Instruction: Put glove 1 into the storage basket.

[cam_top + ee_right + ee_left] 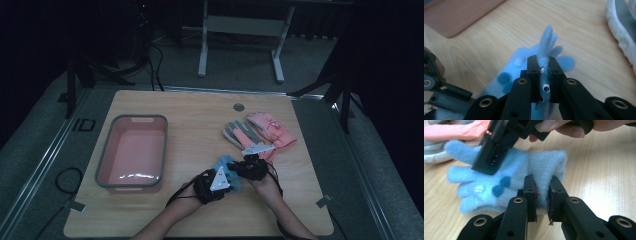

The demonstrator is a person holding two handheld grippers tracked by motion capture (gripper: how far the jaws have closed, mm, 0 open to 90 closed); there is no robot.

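A light blue fleece glove (227, 167) with dark blue dots lies on the wooden table (200, 115) near its front, between both hands. My left gripper (542, 195) is shut on the glove's cuff (546, 170), which bunches up between the jaws. My right gripper (544, 67) is shut on a raised fold at the finger end of the blue glove (546, 42). In the high view the left gripper (227, 179) and the right gripper (239, 167) sit close together over the glove. The right gripper's jaws also show in the left gripper view, pressing on the glove's palm (506, 172).
A pink tub with a grey rim (106, 155) stands at the table's left. A grey glove (240, 134) and a pink glove (272, 129) lie behind the hands at the right. A round grommet (238, 107) sits near the table's back edge.
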